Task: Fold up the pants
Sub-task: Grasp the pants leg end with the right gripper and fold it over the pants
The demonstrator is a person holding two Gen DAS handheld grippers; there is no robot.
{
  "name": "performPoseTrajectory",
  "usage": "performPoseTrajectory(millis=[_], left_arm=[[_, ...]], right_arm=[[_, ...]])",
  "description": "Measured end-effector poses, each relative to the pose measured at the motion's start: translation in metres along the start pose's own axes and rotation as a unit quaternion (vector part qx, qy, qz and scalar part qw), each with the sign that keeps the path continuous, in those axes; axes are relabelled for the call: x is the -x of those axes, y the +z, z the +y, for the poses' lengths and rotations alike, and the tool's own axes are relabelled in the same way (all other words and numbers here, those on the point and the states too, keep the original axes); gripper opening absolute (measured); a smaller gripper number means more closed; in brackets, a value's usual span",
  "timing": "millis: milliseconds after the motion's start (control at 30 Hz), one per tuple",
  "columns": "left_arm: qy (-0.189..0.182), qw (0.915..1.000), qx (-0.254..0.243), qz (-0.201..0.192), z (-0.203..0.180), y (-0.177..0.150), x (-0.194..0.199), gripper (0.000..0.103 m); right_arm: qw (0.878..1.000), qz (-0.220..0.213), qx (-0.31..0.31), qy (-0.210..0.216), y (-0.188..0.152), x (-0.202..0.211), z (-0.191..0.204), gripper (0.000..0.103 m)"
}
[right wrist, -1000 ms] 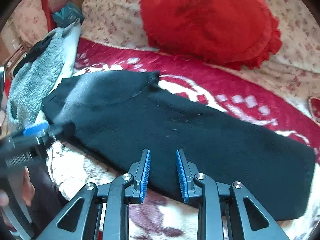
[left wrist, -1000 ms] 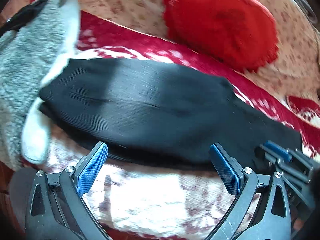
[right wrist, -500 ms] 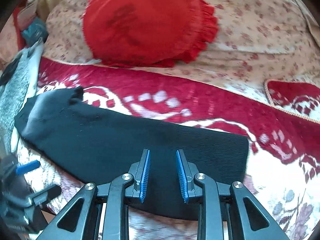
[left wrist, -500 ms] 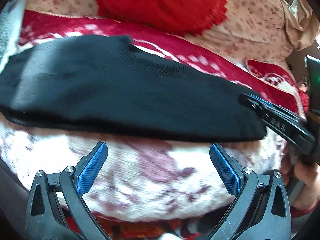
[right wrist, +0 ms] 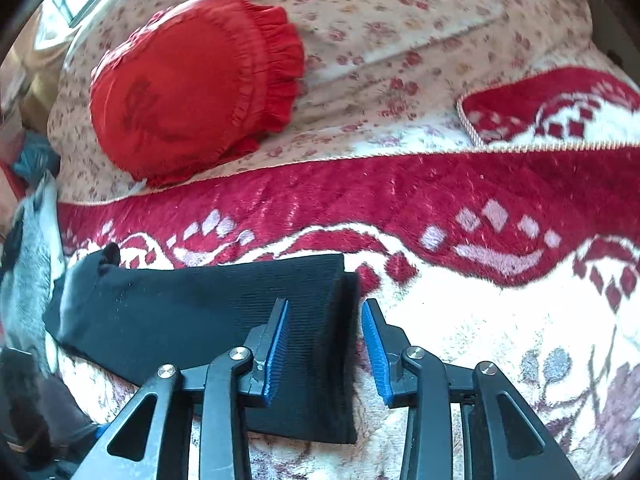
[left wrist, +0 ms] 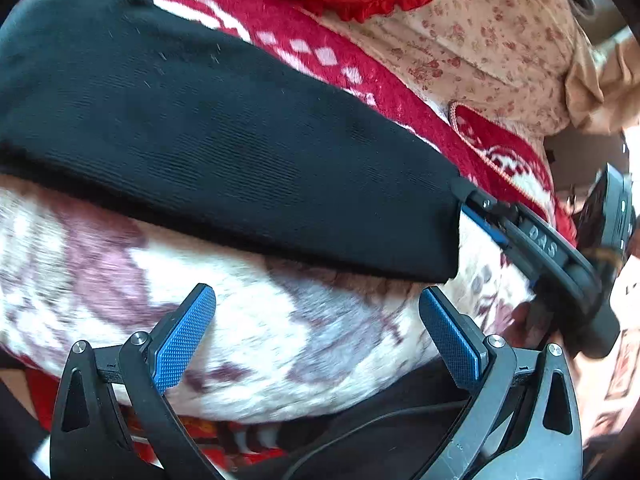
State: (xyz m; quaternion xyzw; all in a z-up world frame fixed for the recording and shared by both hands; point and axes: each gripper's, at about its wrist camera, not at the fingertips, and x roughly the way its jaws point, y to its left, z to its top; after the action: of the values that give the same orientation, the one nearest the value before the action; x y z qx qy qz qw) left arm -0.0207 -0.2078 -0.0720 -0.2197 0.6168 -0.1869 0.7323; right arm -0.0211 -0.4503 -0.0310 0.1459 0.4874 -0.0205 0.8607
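Up close in the left wrist view, the left gripper [left wrist: 316,332] hovers wide and empty over the blanket [left wrist: 256,320], just short of the near edge of the black pants [left wrist: 224,152], which lie flat across it

Over in the right wrist view, the right gripper [right wrist: 325,346] straddles the pants' end hem [right wrist: 340,344]; its jaws have just been opening, pads clear of the cloth. Likely risk: closing too shallow would catch only the top layer, or snag blanket pile, spoiling the fold
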Motion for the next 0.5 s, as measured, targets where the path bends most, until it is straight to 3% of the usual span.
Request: performPoseTrajectory(millis=[233, 333, 400, 467, 500], left_arm=[[-0.031, 0.9975, 0.063, -0.015, -0.005, 0.017, -0.010, 0.102], [-0.030, 0.9972, 0.068, -0.009, -0.004, 0.019, -0.015, 0.092], [-0.026, 0.9980, 0.056, -0.012, -0.005, 0.018, -0.014, 0.082], [-0.028, 0.9985, 0.048, -0.007, -0.002, 0.019, -0.013, 0.043], [-0.028, 0.9985, 0.046, 0.001, 0.001, 0.020, -0.015, 0.036]], right_arm=[[0.998, 0.017, -0.038, 0.051, 0.005, -0.019, -0.018, 0.037], [0.996, 0.023, -0.049, 0.067, 0.007, -0.031, -0.021, 0.037], [0.996, 0.016, -0.055, 0.071, 0.007, -0.035, -0.023, 0.037], [0.996, 0.001, -0.052, 0.076, 0.006, -0.034, -0.021, 0.031], [0.996, -0.005, -0.044, 0.078, 0.005, -0.033, -0.018, 0.023]])
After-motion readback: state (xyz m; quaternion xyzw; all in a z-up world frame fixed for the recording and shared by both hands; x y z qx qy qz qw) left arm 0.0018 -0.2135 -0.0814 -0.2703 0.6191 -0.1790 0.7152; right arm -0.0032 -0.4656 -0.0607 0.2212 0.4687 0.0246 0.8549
